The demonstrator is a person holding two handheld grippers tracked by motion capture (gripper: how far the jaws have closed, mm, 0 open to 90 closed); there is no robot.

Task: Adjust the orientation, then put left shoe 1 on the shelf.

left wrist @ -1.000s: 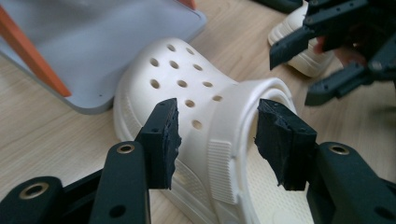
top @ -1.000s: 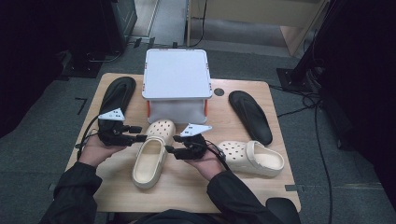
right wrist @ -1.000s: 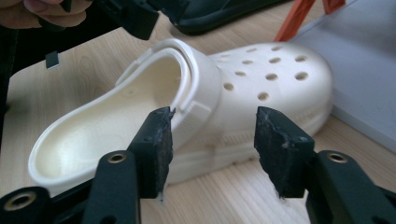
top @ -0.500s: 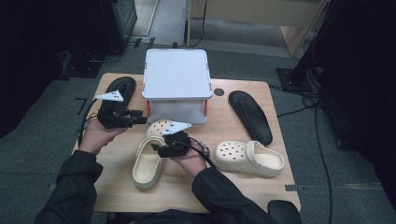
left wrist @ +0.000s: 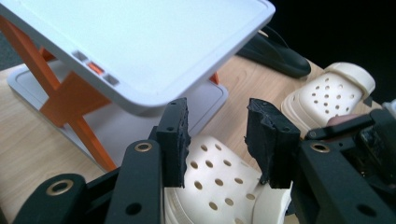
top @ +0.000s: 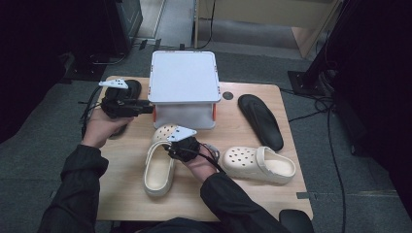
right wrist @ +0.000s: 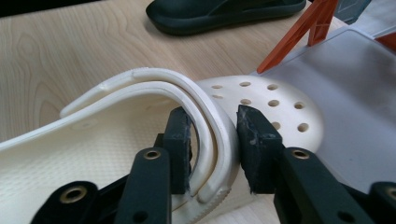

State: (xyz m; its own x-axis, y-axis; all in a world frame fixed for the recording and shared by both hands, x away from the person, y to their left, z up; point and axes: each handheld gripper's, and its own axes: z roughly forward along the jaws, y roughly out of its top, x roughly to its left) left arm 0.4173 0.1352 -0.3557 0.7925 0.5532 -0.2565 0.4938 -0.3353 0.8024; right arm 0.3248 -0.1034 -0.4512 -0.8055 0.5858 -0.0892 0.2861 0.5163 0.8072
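The right gripper [right wrist: 212, 149] has just been closing its fingers around the folded-forward heel strap and collar of the cream perforated foam clog [top: 160, 165], which lies on the wooden tabletop [top: 233, 126] with its toe just under the white two-tier shoe rack with orange braces [top: 183, 77]. The left gripper [left wrist: 217, 140] hangs above the clog's toe, its fingers half spread with nothing between them, having also been closing. As I judge it, the soft strap could slide out of the pinch, or the toe could catch the rack's lower shelf if the clog is pushed in crooked
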